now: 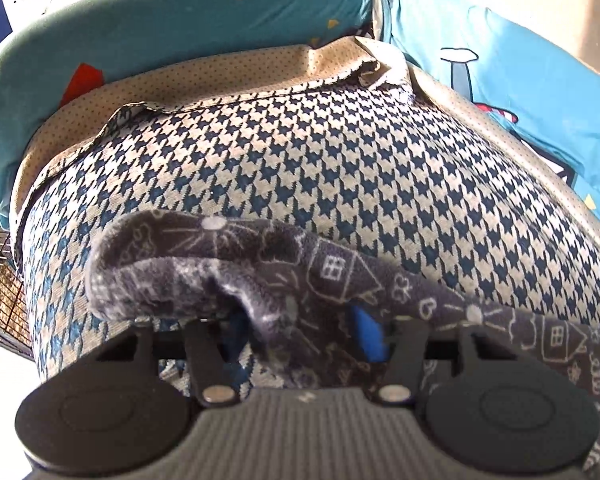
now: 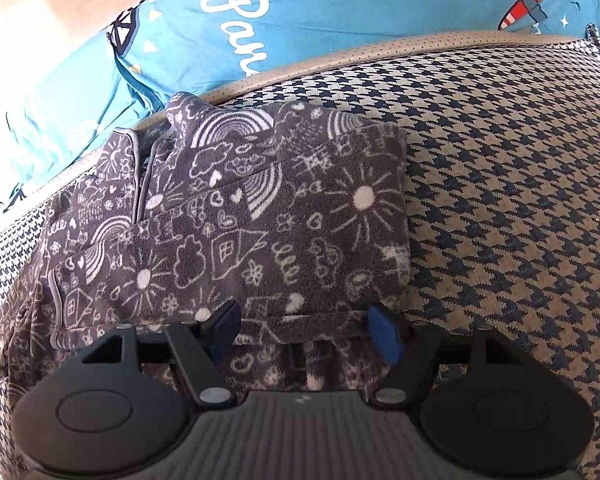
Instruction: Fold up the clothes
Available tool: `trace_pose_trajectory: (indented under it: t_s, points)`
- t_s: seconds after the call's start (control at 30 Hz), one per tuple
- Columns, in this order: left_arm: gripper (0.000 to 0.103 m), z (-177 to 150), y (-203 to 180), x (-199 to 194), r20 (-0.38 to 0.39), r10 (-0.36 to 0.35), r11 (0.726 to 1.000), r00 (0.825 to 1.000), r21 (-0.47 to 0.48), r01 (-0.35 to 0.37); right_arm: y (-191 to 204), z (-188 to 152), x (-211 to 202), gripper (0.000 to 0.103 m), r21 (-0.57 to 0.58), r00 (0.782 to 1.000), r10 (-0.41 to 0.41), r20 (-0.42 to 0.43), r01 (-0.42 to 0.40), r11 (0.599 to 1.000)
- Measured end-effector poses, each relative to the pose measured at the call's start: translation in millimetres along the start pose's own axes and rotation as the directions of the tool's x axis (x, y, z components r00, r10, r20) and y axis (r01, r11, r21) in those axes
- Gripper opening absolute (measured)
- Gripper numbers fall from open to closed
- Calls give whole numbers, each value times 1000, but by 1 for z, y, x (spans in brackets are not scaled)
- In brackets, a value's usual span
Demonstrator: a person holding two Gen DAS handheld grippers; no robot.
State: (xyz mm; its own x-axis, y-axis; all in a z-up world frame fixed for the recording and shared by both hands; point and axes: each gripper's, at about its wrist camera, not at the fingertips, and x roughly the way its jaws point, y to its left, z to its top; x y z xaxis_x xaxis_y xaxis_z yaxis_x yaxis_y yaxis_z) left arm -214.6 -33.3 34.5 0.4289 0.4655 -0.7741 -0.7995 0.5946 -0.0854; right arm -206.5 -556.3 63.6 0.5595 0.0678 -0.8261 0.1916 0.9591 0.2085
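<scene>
A dark grey fleece garment (image 2: 236,216), printed with white doodles of suns, houses and rainbows, lies partly folded on my houndstooth bedcover (image 2: 500,200). My left gripper (image 1: 300,332) pinches a bunched fold of it. My right gripper (image 2: 304,332) straddles the near edge, jaws apart, pads not pressing.

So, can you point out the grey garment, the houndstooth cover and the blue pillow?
grey garment (image 2: 260,220): right wrist view, middle of the folded top layer.
houndstooth cover (image 1: 320,152): left wrist view, bare patterned middle.
blue pillow (image 2: 300,32): right wrist view, beside the white lettering.
</scene>
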Motion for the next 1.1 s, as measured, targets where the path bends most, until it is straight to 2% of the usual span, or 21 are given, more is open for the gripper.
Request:
trace_pose_trajectory:
  t_s: [0.03, 0.07, 0.17, 0.37, 0.43, 0.5, 0.63, 0.77, 0.87, 0.9, 0.97, 1.0, 1.1]
  points:
    - [23, 1, 1, 0, 0, -9, 1000, 1000, -6, 9, 1, 0, 0, 70, -3, 1000, -2, 0, 2, 1000]
    - [17, 1, 0, 0, -1, -16, 1000, 1000, -8, 16, 1, 0, 1, 70, -5, 1000, -4, 0, 4, 1000]
    - [10, -1, -3, -2, 4, -32, 999, 999, -1, 32, 1, 0, 1, 70, -7, 1000, -5, -1, 5, 1000]
    - [10, -4, -21, -24, 51, -107, 993, 993, 56, 104, 1, 1, 2, 71, -1, 1000, -2, 0, 2, 1000]
    - [10, -6, -30, -33, 50, -172, 983, 984, 79, 168, 0, 1, 2, 70, 1, 1000, -1, 1, 1, 1000]
    - [10, -8, -40, -43, 37, -252, 964, 967, 100, 248, 0, 1, 1, 70, 1, 1000, -1, 0, 1, 1000]
    - [10, -25, -71, -67, 13, -404, 897, 915, 203, 393, 1, 1, 1, 71, 0, 1000, -2, 1, 2, 1000]
    - [10, -62, -105, -86, -71, -536, 785, 842, 324, 527, 2, 2, 2, 70, 0, 1000, -4, 1, 4, 1000]
    - [12, -92, -124, -95, -151, -595, 694, 790, 398, 599, 3, 2, 2, 71, -2, 1000, -5, 3, 5, 1000]
    - [13, -98, -127, -98, -166, -597, 680, 785, 413, 605, 3, 2, 1, 71, -1, 1000, -3, 5, 3, 1000]
    - [27, -109, -132, -103, -192, -598, 656, 778, 440, 613, 3, 3, 0, 71, 2, 1000, 3, 14, -3, 1000]
    - [30, -114, -135, -106, -206, -598, 643, 775, 454, 617, 3, 3, -1, 71, -2, 1000, 11, 23, -11, 1000]
    - [45, -116, -135, -111, -195, -586, 644, 787, 477, 598, 7, 3, -6, 71, -17, 998, 36, 54, -35, 999]
